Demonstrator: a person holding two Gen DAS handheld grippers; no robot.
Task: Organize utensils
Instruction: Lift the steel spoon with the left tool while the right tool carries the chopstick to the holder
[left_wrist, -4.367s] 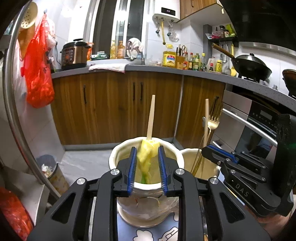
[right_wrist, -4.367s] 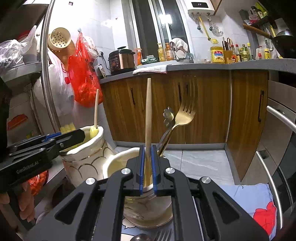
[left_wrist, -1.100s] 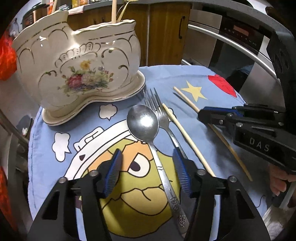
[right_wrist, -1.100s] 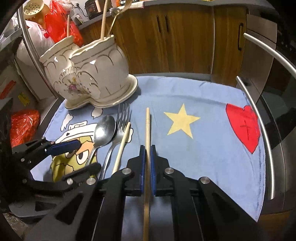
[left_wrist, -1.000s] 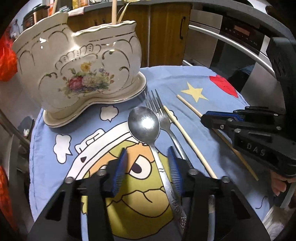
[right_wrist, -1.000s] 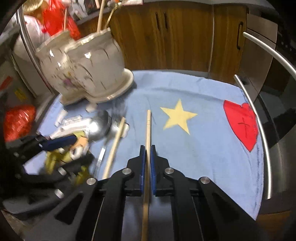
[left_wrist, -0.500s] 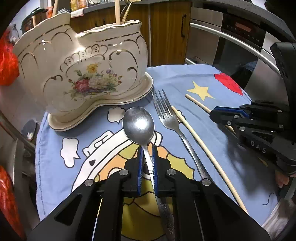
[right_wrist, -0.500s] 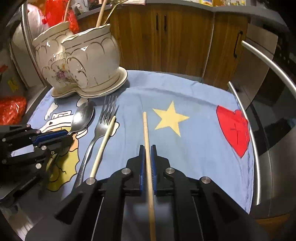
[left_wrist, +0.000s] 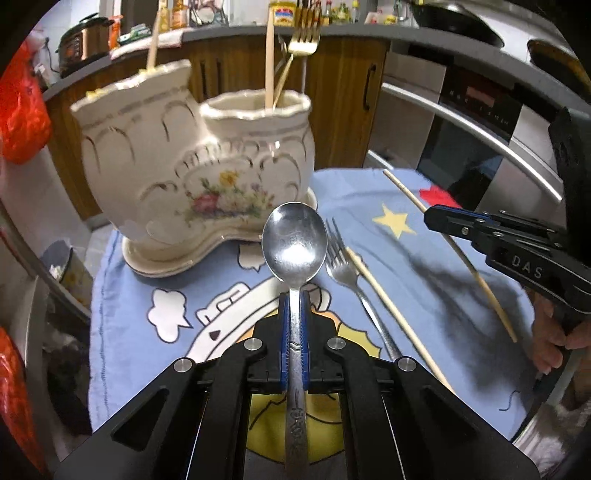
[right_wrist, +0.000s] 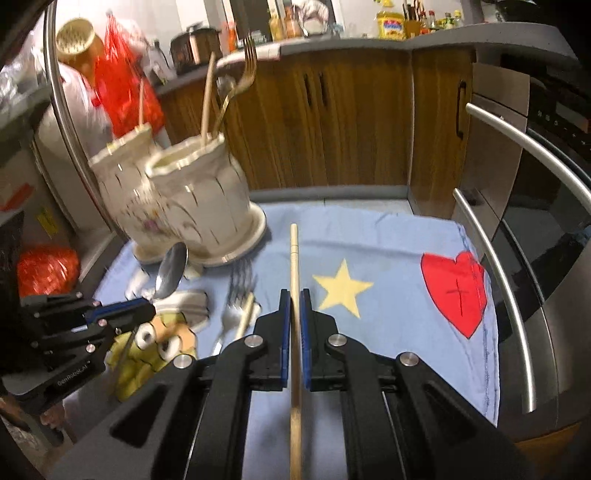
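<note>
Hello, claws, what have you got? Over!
Left claw shut on spoon. Right claw shut on chopstick. Fork and second chopstick on cloth. Holder ahead, nothing blocking.

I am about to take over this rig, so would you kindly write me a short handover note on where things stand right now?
Left gripper: shut on the silver spoon, lifted off the blue cloth.
Right gripper: shut on a wooden chopstick, also raised.
On the cloth: a silver fork and a second chopstick, side by side.
Done: the white ceramic holder has a chopstick and a gold fork in its nearer pot, and one stick in the farther pot.
Left: drop in the spoon and held chopstick, then the fork and last chopstick.
</note>
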